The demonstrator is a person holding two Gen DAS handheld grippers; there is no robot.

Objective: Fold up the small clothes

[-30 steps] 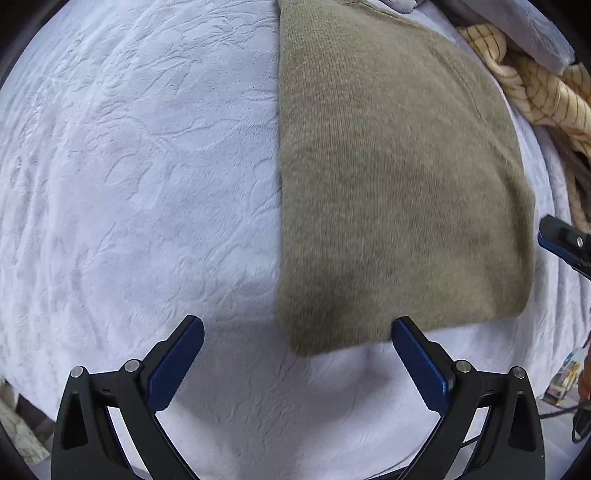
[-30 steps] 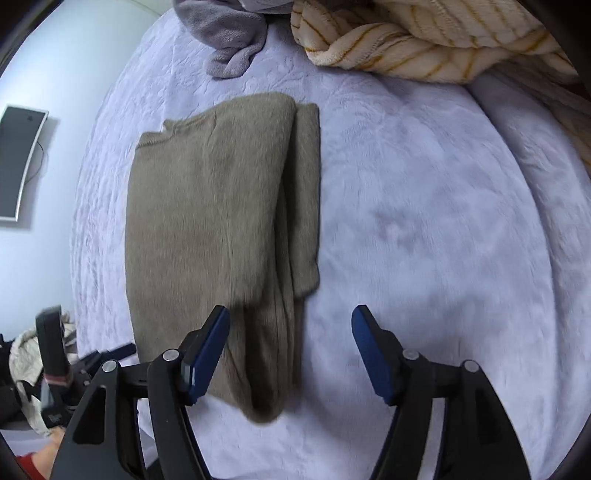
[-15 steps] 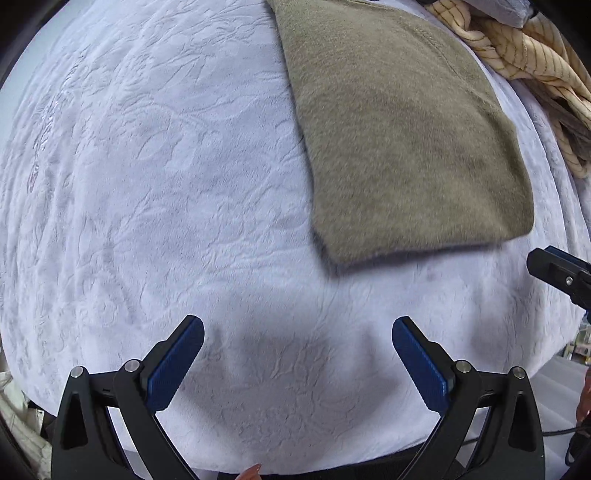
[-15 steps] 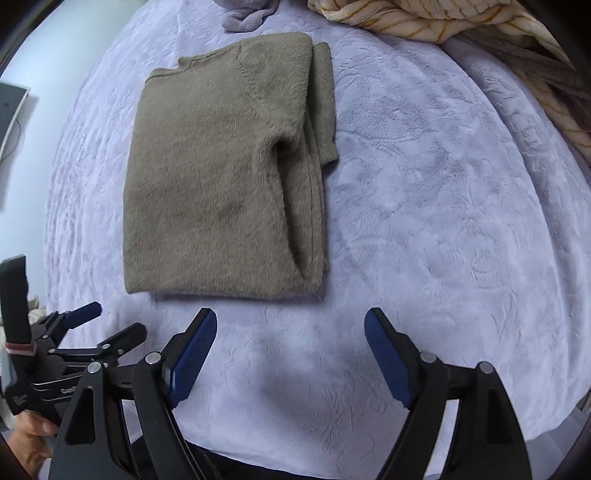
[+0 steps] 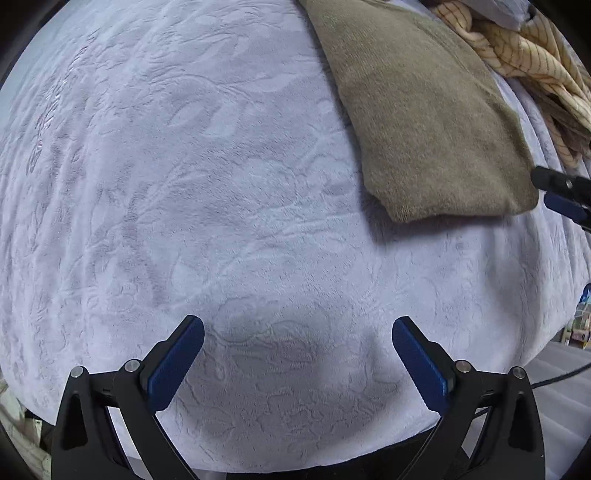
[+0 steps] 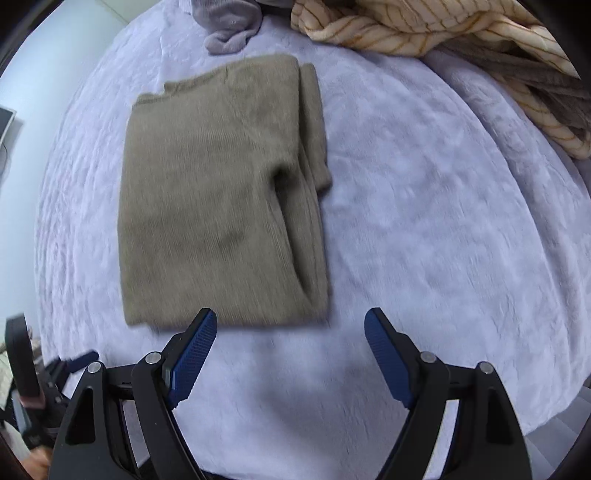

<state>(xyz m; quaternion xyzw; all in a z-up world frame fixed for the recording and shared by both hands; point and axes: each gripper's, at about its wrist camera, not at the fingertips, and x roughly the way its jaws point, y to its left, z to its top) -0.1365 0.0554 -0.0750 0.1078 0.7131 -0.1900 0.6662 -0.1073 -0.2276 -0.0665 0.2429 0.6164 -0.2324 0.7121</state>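
Spread on a pale lavender embossed bedspread (image 6: 424,206): an olive-green knit sweater (image 6: 214,192), folded into a long rectangle with sleeve layers stacked along its right edge, long axis running away from the right claw (image 6: 290,345). Nearest to that claw, wide open and empty, with the hem just ahead of its left pad; farther from the left claw (image 5: 297,352), equally wide and empty, with the sweater up to its right. Beyond: a cream striped blanket (image 6: 424,29) and a grey garment (image 6: 231,31).

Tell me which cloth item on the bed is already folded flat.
The olive-green sweater, a neat rectangle. The grey garment and striped cream blanket beyond it lie bunched.
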